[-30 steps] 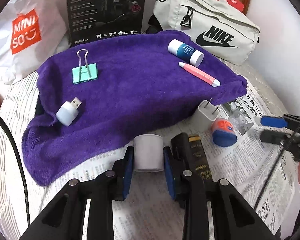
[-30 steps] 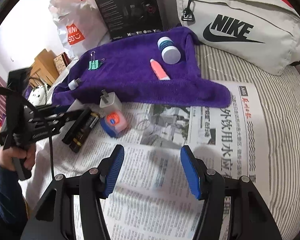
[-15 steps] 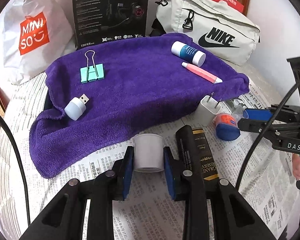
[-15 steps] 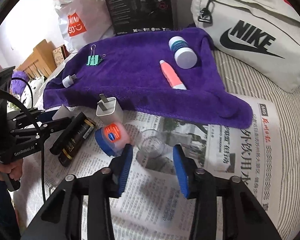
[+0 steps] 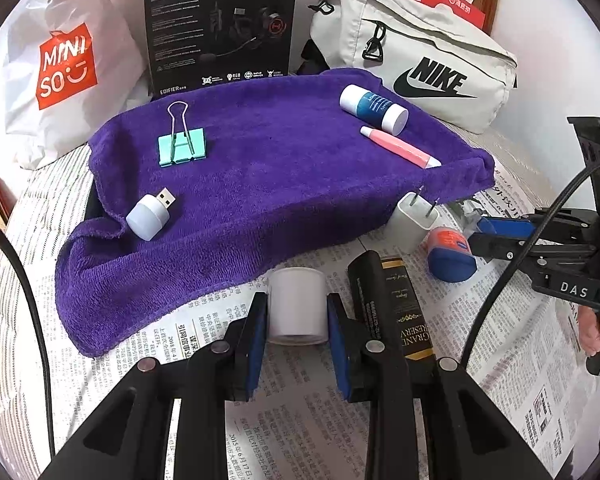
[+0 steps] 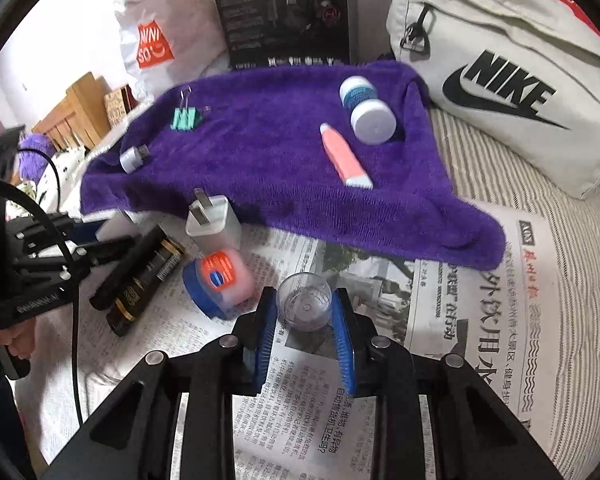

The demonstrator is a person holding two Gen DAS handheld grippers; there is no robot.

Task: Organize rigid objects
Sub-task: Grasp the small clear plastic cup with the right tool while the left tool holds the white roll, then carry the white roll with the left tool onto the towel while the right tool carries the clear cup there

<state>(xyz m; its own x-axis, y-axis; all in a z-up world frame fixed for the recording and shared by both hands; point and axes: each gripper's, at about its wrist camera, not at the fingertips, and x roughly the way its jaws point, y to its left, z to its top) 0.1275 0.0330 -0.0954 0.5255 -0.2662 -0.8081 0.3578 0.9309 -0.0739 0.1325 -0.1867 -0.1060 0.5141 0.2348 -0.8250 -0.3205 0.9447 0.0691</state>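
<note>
My left gripper (image 5: pixel 297 312) is shut on a white cylinder (image 5: pixel 297 304), held over the newspaper just in front of the purple towel (image 5: pixel 268 168). My right gripper (image 6: pixel 305 316) is shut around a small clear plastic cup (image 6: pixel 305 305) on the newspaper. On the towel lie a green binder clip (image 5: pixel 182 148), a USB light (image 5: pixel 150 216), a blue-and-white bottle (image 5: pixel 374 108) and a pink tube (image 5: pixel 398 152). Beside the towel on the newspaper are a white charger plug (image 6: pixel 214 220), a blue-and-orange jar (image 6: pixel 218 280) and a black-gold box (image 5: pixel 392 304).
A Nike bag (image 5: pixel 420 64), a black headset box (image 5: pixel 220 24) and a Miniso bag (image 5: pixel 64 64) stand behind the towel. Newspaper (image 6: pixel 480 320) covers the striped surface. The right gripper's body (image 5: pixel 560 256) shows at the right of the left wrist view.
My right gripper moved forward and left to the clear cup and closed around it. My left gripper kept hold of the white cylinder and shifted slightly.
</note>
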